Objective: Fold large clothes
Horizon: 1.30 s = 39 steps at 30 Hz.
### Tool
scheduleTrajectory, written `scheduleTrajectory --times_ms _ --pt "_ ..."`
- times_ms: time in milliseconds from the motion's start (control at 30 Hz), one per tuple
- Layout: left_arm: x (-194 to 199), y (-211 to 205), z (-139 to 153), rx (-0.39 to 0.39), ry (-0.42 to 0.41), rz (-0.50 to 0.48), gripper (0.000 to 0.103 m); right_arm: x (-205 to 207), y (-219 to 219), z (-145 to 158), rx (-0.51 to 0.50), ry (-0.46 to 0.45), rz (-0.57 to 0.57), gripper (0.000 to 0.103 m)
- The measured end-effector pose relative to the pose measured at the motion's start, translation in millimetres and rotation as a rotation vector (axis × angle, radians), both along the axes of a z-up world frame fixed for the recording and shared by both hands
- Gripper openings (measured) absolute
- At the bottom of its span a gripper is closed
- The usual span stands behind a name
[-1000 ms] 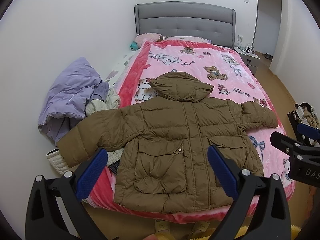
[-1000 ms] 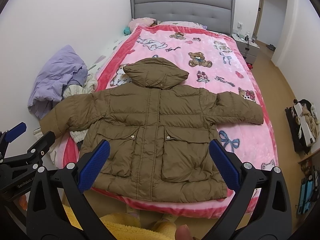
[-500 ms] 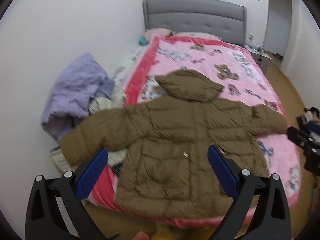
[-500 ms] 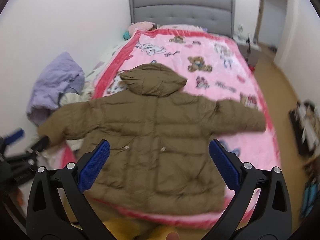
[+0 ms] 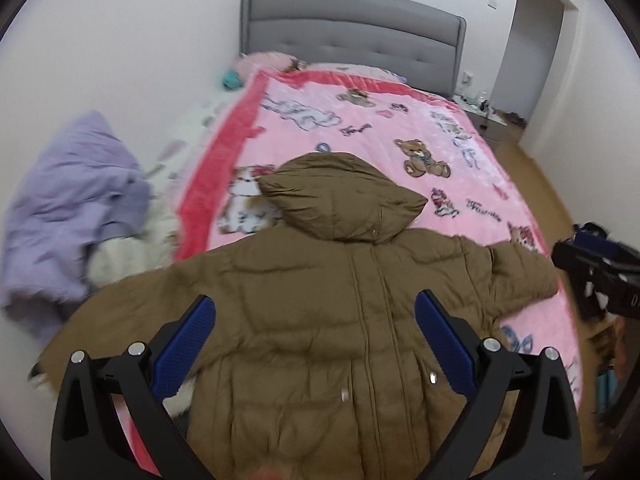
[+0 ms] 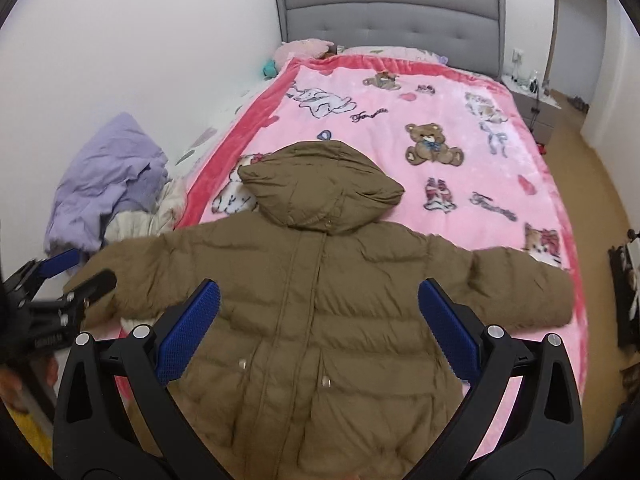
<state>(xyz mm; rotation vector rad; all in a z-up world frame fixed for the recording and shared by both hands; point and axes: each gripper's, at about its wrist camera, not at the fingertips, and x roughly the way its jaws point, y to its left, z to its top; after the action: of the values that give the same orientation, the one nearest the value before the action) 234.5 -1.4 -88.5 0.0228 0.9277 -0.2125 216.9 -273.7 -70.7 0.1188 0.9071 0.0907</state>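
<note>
Both grippers hover with jaws wide apart, holding nothing: the left gripper (image 5: 316,342) and the right gripper (image 6: 320,330) over the coat's lower front. The brown coat (image 6: 320,280) lies face up across the foot edge of the bed (image 6: 460,92), sleeves spread, hood toward the headboard (image 6: 392,12). A lilac heap (image 6: 108,176) sits by the bed's left edge.

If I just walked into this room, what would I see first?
A big puffy brown coat lies spread flat across the foot of the bed, sleeves out and hood pointing at the grey headboard. Under it is a bright pink blanket covered in teddy bears. A rumpled purple jacket is heaped against the wall on the left.
</note>
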Motion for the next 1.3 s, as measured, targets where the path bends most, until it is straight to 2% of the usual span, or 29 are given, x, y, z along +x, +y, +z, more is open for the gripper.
scheduleTrajectory --times_ms 100,200,333,400,467,533,600,667,733,767,867,967,1000,1033,1067,1100,1167,1200,1267,1300 --pt "65 18 -29 -0.055 0.006 -0.044 0.098 46 -2 -21 0.02 0.015 -0.034 0.095" --pt "134 34 -67 -0.058 0.046 -0.05 0.098 85 -8 -41 0.053 0.004 -0.058 0.095" --pt "211 39 -119 -0.042 0.121 -0.096 0.098 160 -27 -89 0.105 0.035 -0.069 0.095" --pt "242 40 -143 -0.055 0.149 -0.081 0.098 192 -39 -112 0.121 0.057 -0.081 0.095" --pt "277 41 -170 -0.118 0.209 -0.034 0.098 230 -58 -146 0.148 0.106 -0.102 0.095" --pt "301 43 -190 -0.17 0.264 0.019 0.098 256 -73 -176 0.169 0.152 -0.121 0.095" --pt "325 50 -215 -0.257 0.328 0.087 0.098 278 -84 -203 0.178 0.193 -0.139 0.093" --pt "342 60 -237 -0.36 0.362 0.166 0.098 302 -93 -235 0.168 0.237 -0.155 0.091" --pt "350 63 -253 -0.407 0.382 0.192 0.098 318 -97 -257 0.176 0.278 -0.146 0.087" --pt "353 62 -260 -0.413 0.388 0.193 0.098 324 -97 -264 0.185 0.289 -0.141 0.084" --pt "361 54 -275 -0.365 0.368 0.179 0.098 336 -96 -281 0.216 0.282 -0.127 0.085" --pt "369 50 -285 -0.366 0.355 0.19 0.098 343 -93 -298 0.253 0.3 -0.129 0.086" --pt "373 50 -287 -0.372 0.352 0.196 0.095 343 -91 -300 0.263 0.296 -0.125 0.076" --pt "373 48 -286 -0.376 0.334 0.202 0.087 344 -88 -301 0.273 0.279 -0.112 0.065" --pt "373 46 -283 -0.375 0.316 0.194 0.067 344 -84 -300 0.248 0.272 -0.104 0.043" --pt "371 41 -278 -0.342 0.293 0.175 0.055 343 -78 -296 0.212 0.254 -0.078 0.026" --pt "364 31 -269 -0.256 0.251 0.119 0.043 342 -69 -279 0.174 0.193 -0.021 0.012" --pt "355 28 -261 -0.206 0.213 0.083 0.037 341 -67 -267 0.16 0.147 0.003 0.01" --pt "338 34 -252 -0.19 0.177 0.05 0.034 345 -68 -238 0.171 0.055 0.035 0.009" --pt "329 42 -250 -0.205 0.173 0.051 0.032 351 -68 -230 0.171 0.055 0.038 0.008"
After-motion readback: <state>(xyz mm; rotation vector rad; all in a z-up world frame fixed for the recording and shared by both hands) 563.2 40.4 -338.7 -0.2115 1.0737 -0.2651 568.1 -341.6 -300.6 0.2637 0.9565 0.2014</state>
